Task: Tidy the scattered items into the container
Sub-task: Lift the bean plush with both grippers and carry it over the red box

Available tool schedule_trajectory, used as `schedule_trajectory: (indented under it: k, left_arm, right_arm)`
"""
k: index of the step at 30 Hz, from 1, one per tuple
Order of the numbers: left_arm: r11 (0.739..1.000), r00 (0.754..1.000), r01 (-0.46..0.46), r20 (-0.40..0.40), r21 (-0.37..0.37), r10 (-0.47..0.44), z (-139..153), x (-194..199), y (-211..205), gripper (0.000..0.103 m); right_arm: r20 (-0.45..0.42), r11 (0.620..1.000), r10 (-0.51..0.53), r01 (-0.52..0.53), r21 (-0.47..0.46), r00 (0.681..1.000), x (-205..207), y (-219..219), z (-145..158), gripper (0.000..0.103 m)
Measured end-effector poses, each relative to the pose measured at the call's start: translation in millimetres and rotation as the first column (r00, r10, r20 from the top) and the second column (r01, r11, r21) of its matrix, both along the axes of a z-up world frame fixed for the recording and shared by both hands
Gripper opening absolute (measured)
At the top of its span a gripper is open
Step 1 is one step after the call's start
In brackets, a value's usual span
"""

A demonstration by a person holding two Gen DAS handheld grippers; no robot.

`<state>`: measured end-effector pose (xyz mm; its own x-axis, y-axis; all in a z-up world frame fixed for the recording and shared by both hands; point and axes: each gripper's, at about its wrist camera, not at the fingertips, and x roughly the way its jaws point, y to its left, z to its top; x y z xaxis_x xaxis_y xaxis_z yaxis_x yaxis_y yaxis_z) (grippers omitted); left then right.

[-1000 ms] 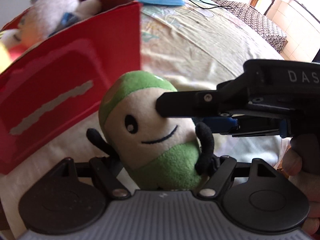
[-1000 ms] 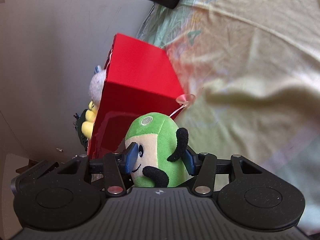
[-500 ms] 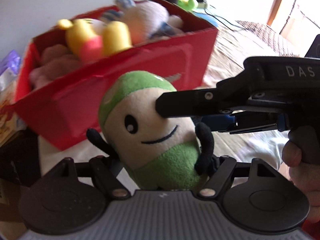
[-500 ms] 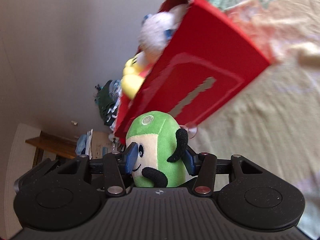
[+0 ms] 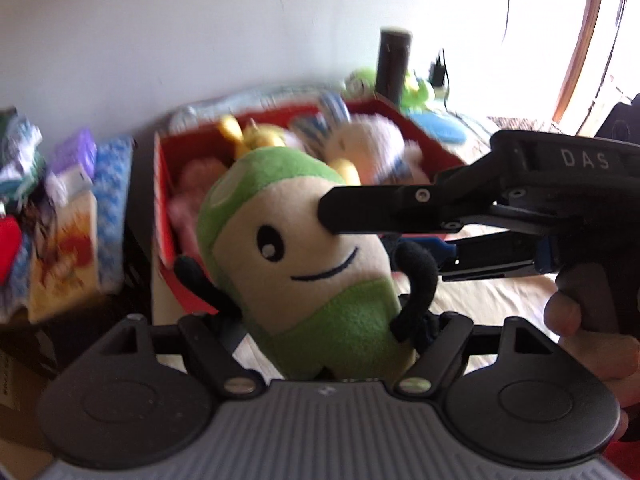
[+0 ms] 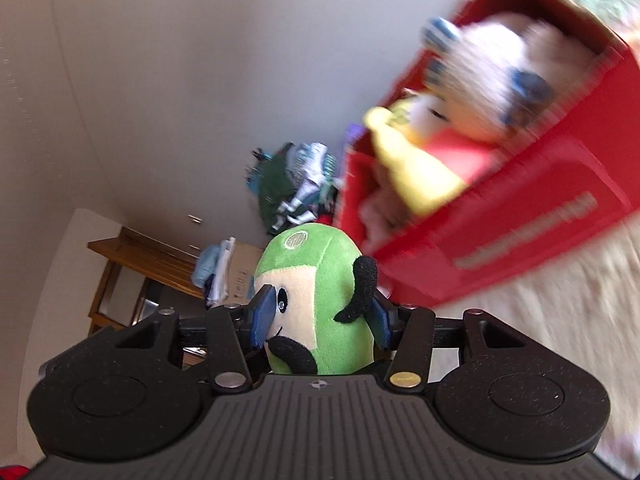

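Observation:
A green and cream plush toy (image 5: pixel 304 256) with black arms hangs in the air, held by both grippers. My left gripper (image 5: pixel 320 316) is shut on its lower body. My right gripper (image 5: pixel 360 232) comes in from the right and is shut on its head, one finger (image 5: pixel 380 214) lying across the face. In the right wrist view the plush toy (image 6: pixel 316 300) sits between the blue pads (image 6: pixel 264 312) of my right gripper (image 6: pixel 320 316). Just behind it the red box (image 5: pixel 164 208) stands open, with a yellow toy (image 6: pixel 412 176), a white toy (image 6: pixel 480 92) and a pink toy (image 5: pixel 192 176) inside.
The red box (image 6: pixel 520 232) stands on a bed with a pale sheet (image 5: pixel 480 304). A heap of clothes and packets (image 5: pixel 60 184) lies left of the box. Behind it are a black post (image 5: pixel 394 64), a green toy (image 5: pixel 416 88) and a blue object (image 5: pixel 440 128). A hand (image 5: pixel 572 320) holds the right gripper.
Both grippers have carried the plush toy upward and toward the red box. The box's open top and the toys inside now show behind the plush instead of its front wall.

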<state>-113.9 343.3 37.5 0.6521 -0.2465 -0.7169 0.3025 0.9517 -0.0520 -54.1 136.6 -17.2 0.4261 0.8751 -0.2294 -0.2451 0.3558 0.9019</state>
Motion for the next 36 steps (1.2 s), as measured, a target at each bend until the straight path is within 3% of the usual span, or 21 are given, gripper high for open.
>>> schedule_trajectory:
  k: [8,15,22,25,30,36]
  left_arm:
    - [0.998,0.997,-0.059,0.052,-0.023,0.06,16,49,17,0.079]
    - [0.997,0.996,-0.081,0.025,-0.004,0.082,1,92,24,0.079]
    - [0.999,0.998,-0.052,-0.024,0.006,0.052,-24,126,27,0.08]
    - [0.999,0.998,-0.048,-0.052,-0.023,0.047,-32,138,31,0.082]
    - [1.0,0.999,-0.004,-0.034,0.005,0.004,-40,144,26,0.084]
    - [0.998,0.999,0.043,-0.009,0.047,-0.043,-48,147,19,0.09]
  right_arm:
    - [0.104,0.999,-0.041,0.044,-0.024,0.994,45,26,25,0.054]
    - [0.098,0.995,-0.076,0.082,-0.055,0.992,76,36,16,0.054]
    - [0.104,0.986,-0.085,0.098,-0.132,0.991,93,41,10,0.054]
    - [0.117,0.976,-0.084,0.106,-0.192,0.99,100,46,6,0.052]
    - [0.152,0.959,-0.082,0.12,-0.258,0.985,108,50,4,0.048]
    - [0.097,0.968,-0.07,0.091,-0.232,0.993,124,45,-6,0.047]
